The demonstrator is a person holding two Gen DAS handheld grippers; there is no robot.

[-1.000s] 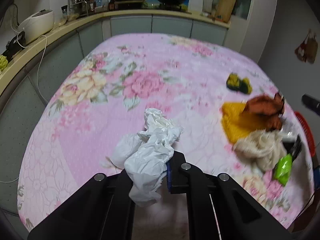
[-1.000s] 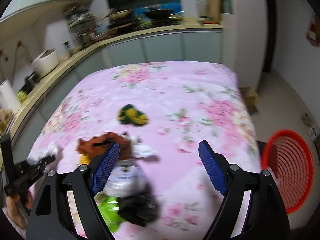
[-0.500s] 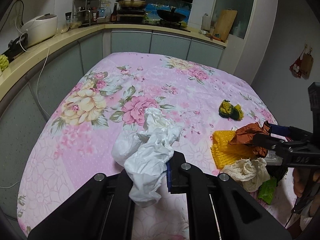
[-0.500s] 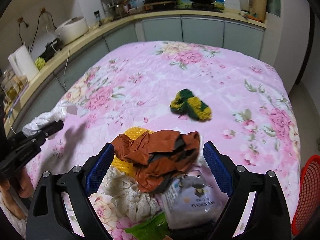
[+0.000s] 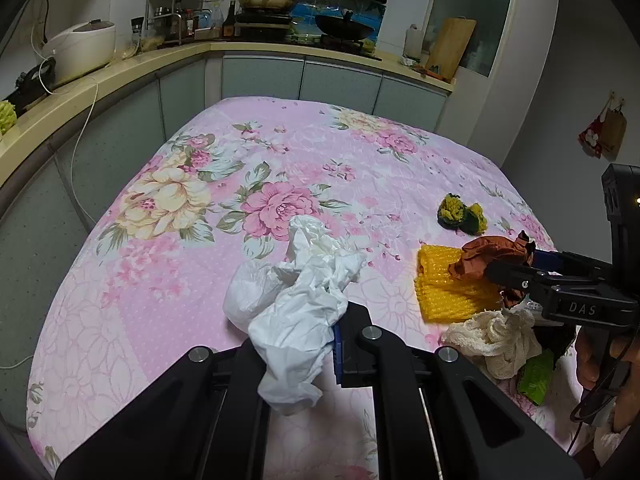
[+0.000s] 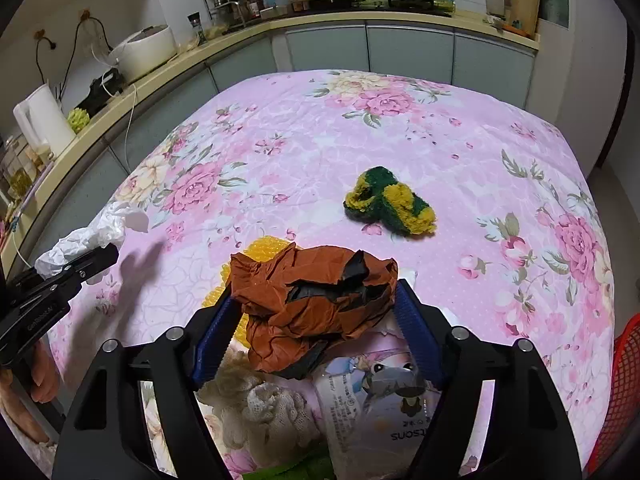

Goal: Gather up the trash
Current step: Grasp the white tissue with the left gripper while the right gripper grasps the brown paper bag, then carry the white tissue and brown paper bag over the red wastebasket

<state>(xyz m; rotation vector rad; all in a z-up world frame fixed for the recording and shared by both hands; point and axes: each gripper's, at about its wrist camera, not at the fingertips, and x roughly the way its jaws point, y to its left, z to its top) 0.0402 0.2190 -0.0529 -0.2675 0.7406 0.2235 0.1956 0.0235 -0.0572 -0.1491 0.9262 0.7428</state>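
My left gripper [image 5: 296,332] is shut on a crumpled white paper wad [image 5: 296,292] and holds it above the pink flowered tablecloth [image 5: 248,160]. My right gripper [image 6: 316,312] is closed on a crumpled brown paper [image 6: 312,304] with black patches; it also shows in the left wrist view [image 5: 496,260]. Under it lie a yellow mesh piece [image 5: 444,292], a cream lacy cloth [image 6: 260,404], a white printed packet [image 6: 376,404] and a green wrapper [image 5: 536,376]. A green and yellow scrubber [image 6: 390,200] lies farther out on the cloth.
A red mesh basket [image 6: 624,396] stands off the table's right edge. A kitchen counter [image 5: 100,80] with a rice cooker [image 5: 80,50] runs along the left and the back. A white kettle [image 6: 44,120] stands on it.
My right gripper came down from the open table side onto the trash pile and its jaws closed on the brown paper. My left gripper still holds the white paper wad.
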